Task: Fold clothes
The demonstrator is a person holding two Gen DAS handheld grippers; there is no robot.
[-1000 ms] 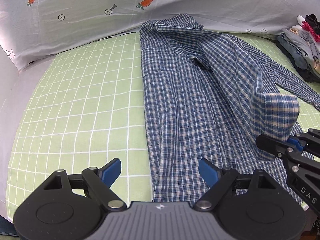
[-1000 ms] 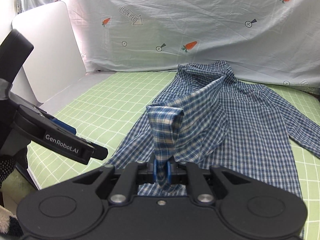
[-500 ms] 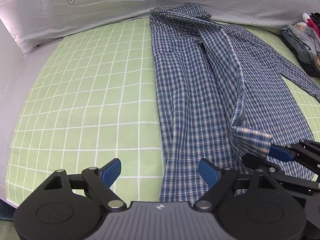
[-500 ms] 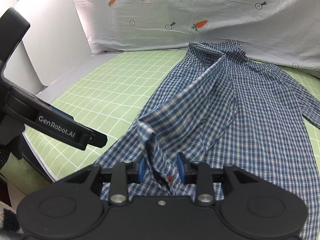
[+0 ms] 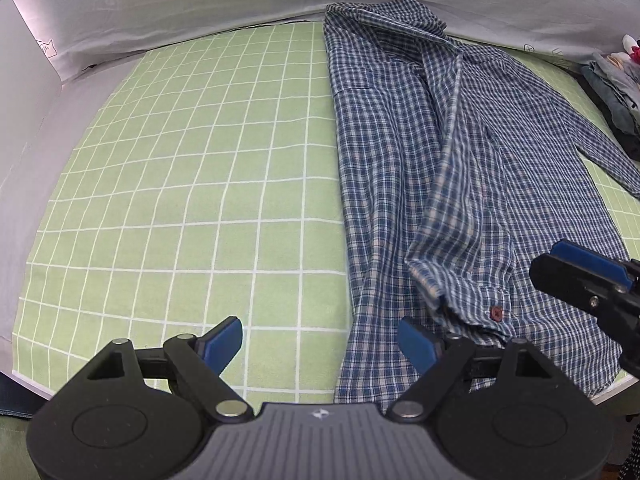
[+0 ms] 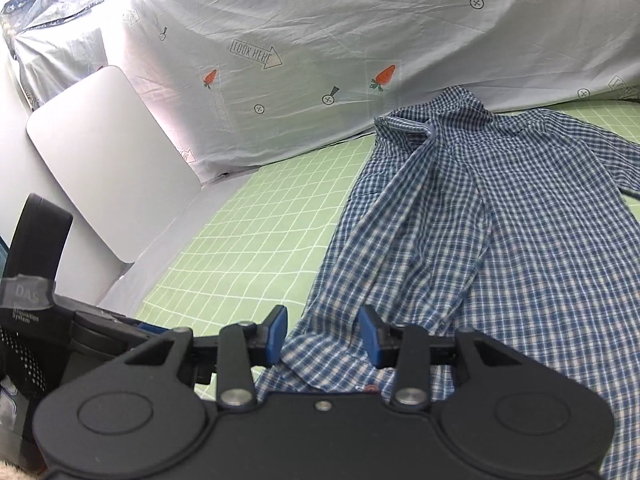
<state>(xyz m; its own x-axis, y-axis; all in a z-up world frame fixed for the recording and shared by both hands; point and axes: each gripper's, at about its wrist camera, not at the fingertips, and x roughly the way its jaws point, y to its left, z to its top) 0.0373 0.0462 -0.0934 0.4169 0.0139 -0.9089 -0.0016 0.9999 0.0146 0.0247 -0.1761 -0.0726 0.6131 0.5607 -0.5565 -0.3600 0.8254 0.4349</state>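
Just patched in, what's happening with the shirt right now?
A person with a gripper in each hand is folding a blue checked shirt laid out on a green grid sheet. One sleeve has been folded across the shirt's front, its cuff lying near the hem. The right gripper has its jaws apart with the cuff between them, not pinched. The left gripper hangs wide open over the shirt's near edge, holding nothing. The other sleeve is spread out to the side.

Bright, even light; glare washes the right view's upper left; fisheye bending, dark corners.
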